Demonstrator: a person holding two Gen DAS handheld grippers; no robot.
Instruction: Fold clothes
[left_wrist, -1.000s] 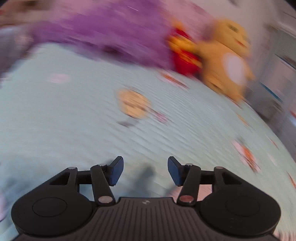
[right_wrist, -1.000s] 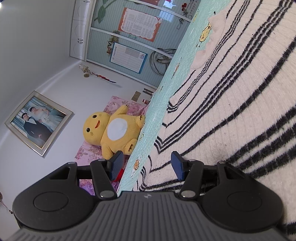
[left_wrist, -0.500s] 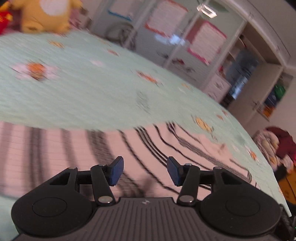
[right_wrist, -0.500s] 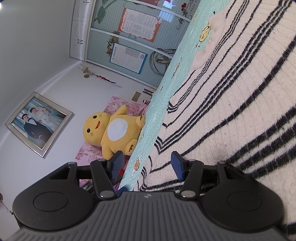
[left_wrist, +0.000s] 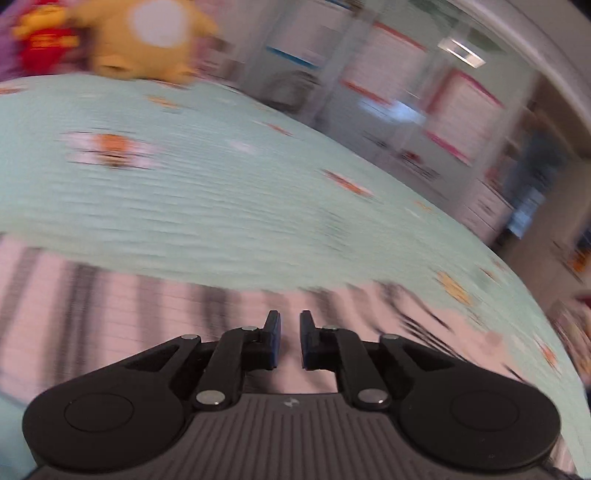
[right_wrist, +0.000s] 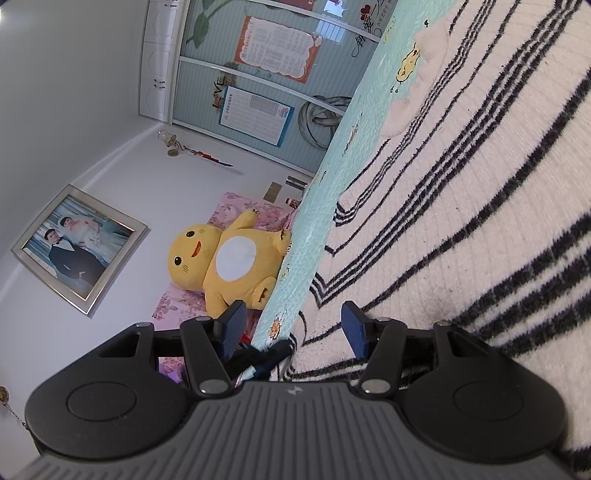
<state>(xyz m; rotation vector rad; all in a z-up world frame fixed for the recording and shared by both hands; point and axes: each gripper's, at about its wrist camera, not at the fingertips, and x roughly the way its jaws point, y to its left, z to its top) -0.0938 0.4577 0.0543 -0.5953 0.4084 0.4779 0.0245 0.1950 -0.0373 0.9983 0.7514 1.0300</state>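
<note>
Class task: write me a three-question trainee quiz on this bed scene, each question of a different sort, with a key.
1. True or false: the right claw has its jaws standing apart, clamped on nothing.
2. The striped garment lies on: A) a wooden table; B) a mint-green bedspread; C) a tiled floor.
3. What main colour is the plush toy at the far end of the bed?

Key: 1 true; 2 B; 3 yellow, with a white belly.
</note>
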